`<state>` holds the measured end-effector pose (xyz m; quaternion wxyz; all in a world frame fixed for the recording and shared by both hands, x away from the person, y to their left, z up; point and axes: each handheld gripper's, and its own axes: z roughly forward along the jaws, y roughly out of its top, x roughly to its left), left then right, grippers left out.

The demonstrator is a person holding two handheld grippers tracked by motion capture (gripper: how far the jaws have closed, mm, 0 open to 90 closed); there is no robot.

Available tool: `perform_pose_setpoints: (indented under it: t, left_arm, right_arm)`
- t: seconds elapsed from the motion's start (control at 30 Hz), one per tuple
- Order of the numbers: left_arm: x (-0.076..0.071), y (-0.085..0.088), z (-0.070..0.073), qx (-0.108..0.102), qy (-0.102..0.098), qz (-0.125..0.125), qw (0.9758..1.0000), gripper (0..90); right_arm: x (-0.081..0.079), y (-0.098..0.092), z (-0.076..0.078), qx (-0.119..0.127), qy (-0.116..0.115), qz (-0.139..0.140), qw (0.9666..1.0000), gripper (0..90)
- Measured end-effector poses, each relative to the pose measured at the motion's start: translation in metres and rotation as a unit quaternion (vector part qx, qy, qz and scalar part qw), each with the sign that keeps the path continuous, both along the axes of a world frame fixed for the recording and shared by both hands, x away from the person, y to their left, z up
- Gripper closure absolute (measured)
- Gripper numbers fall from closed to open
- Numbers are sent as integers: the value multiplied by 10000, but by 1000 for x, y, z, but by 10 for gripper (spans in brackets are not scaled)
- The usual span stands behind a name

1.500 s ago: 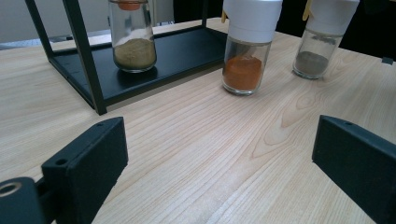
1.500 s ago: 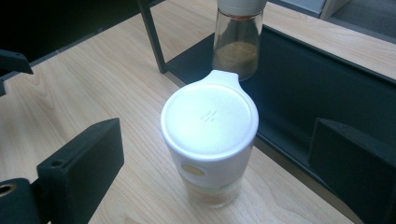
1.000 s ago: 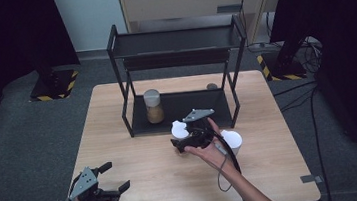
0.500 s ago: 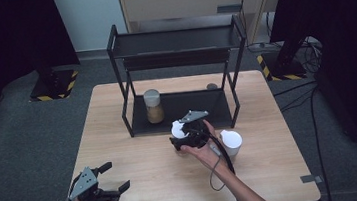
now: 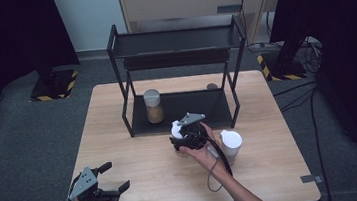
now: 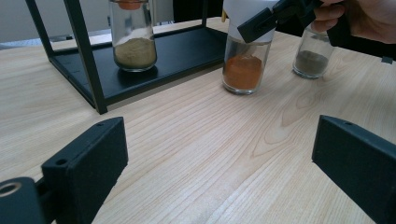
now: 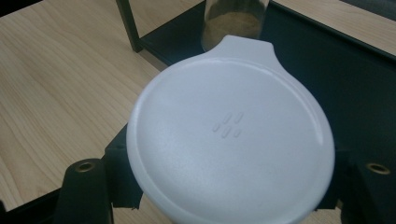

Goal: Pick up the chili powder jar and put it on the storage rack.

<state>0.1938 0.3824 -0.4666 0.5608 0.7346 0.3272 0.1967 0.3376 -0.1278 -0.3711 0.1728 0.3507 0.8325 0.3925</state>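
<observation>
Item 1, left: left gripper [image 5: 112, 180], held low at the near-left corner of the table [image 5: 118, 117]. Jaws stand wide apart with nothing between them, bare wood showing through the gap in the left gripper view. Idle.

Item 2, centre-left: black shelf rack [image 5: 177, 63] at the back of the table; a jar of tan powder [image 5: 154, 105] stands on its bottom tray.

Item 3, centre: right gripper [image 5: 180, 135], just in front of the rack. Its jaws have just been closing and now clamp the orange spice jar [image 6: 245, 56] high up, about its white lid [image 7: 231, 140], one jaw on either side. The jar stands upright on the table, its base apparently touching the wood, just off the rack's front edge.

Item 4, right: a jar of dark powder [image 6: 312, 51] with white cap, just beside the held jar.

Risks, as judged: the grip sits on the lid, not the glass; a lift could pull the lid loose or let the jar swing and slip. A sideways move could knock the dark jar or strike the rack post.
</observation>
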Motion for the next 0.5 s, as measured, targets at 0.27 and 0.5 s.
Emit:
perform_pose_setpoints:
  t: [0.27,0.5]
  left_arm:
    - [0,0,0,-7,1,-1,10000,27]
    - [0,0,0,15,6,-8,10000,28]
  right_arm:
    - [1,0,3,-26,23,-36,10000,311]
    - [2,0,12,14,-13,-74,10000,311]
